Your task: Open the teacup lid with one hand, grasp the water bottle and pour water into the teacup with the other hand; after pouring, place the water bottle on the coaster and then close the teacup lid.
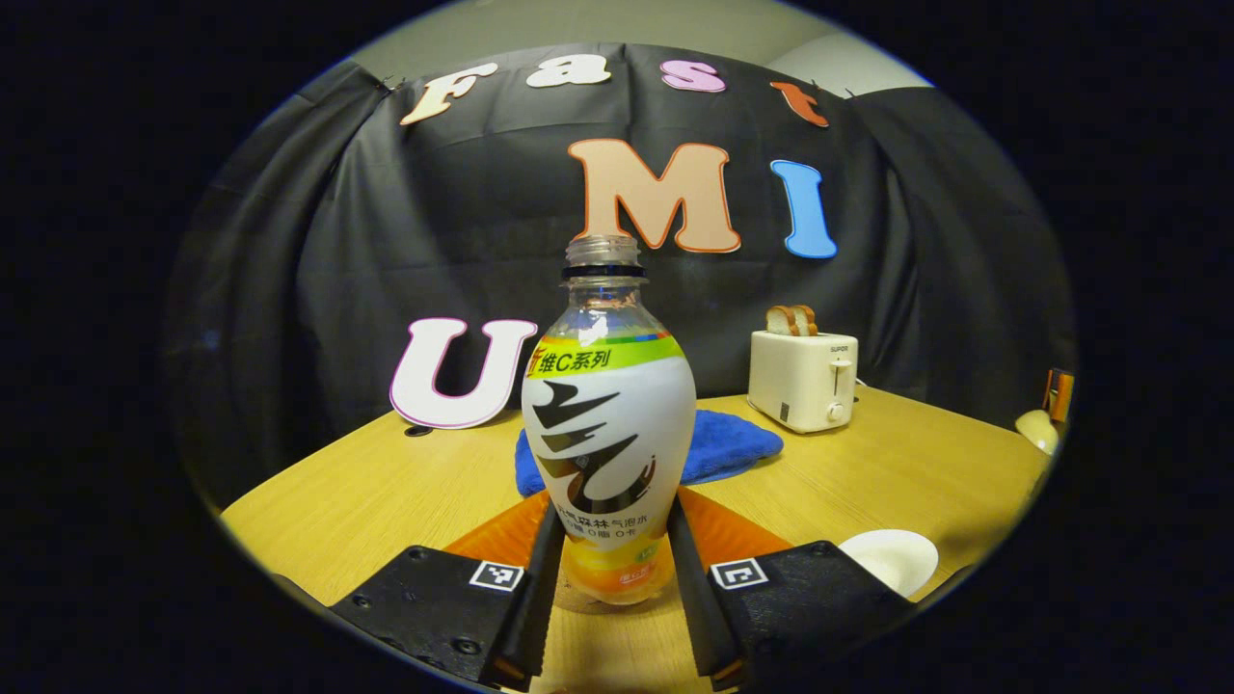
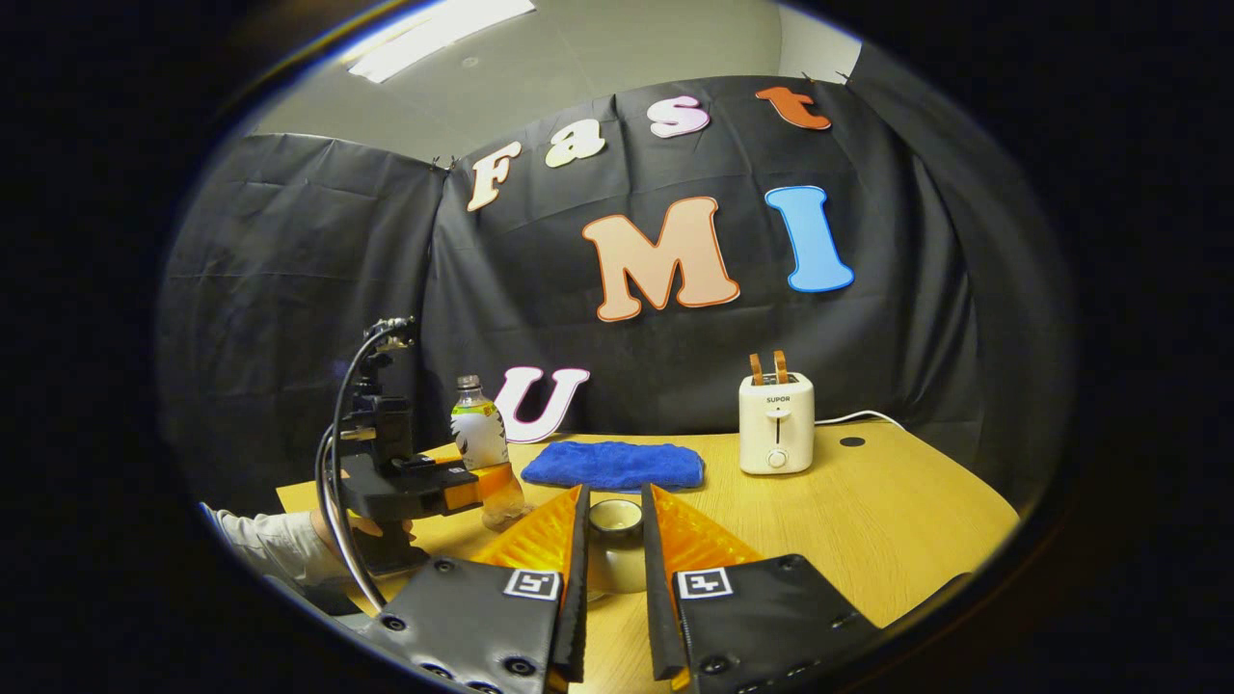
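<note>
Between my left gripper's [image 1: 609, 578] fingers stands the uncapped, white-labelled plastic water bottle [image 1: 609, 434], gripped. Right gripper view adds my right gripper [image 2: 614, 549] closed around the small cream teacup lid [image 2: 615, 518]; cup body hidden.

Left gripper [image 1: 609, 569]: level, fingers on either side of the water bottle [image 1: 607, 453] base, close against it. Right gripper [image 2: 613, 569]: level, fingers narrowly parted. A sleeved hand [image 2: 333, 528] holds the left gripper, left of the bottle.

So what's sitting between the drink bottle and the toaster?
A blue cloth lies on the table between the bottle and toaster, clearest in the right gripper view.
</note>
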Available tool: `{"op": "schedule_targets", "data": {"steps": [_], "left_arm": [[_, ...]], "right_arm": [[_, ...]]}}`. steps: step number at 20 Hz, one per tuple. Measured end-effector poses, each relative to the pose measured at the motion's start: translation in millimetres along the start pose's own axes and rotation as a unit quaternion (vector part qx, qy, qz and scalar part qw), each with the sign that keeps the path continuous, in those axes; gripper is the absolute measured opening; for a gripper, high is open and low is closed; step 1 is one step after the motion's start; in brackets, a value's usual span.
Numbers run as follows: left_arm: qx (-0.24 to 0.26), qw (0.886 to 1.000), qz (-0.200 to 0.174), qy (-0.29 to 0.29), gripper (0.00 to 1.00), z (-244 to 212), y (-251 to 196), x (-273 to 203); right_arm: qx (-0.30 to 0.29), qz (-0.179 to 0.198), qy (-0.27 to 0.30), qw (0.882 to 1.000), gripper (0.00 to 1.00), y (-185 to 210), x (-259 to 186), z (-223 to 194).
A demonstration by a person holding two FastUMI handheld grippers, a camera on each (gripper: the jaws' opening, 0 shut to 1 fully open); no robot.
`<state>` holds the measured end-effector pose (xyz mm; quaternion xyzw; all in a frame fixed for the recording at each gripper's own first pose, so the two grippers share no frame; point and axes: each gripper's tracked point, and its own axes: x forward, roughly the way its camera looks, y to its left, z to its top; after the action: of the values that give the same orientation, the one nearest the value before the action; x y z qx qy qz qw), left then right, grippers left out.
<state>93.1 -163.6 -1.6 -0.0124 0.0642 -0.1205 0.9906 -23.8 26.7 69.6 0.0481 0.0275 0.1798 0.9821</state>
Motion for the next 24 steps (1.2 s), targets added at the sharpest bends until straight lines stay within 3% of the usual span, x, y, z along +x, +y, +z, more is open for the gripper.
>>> {"op": "schedule_targets", "data": {"steps": [16,22,24], "left_arm": [[-0.024,0.999,0.008,0.025,0.61,-24.3,5.4,16.9],[-0.019,0.999,0.014,0.035,0.71,-30.5,8.2,14.9],[-0.019,0.999,0.016,0.038,0.80,-30.9,10.0,11.6]], "right_arm": [[0.002,-0.005,0.008,1.000,0.31,-3.7,4.0,-6.0],[0.002,-0.001,0.009,1.000,0.29,-0.1,3.9,-6.9],[0.004,0.000,0.008,1.000,0.30,0.2,5.1,-7.5]]}}
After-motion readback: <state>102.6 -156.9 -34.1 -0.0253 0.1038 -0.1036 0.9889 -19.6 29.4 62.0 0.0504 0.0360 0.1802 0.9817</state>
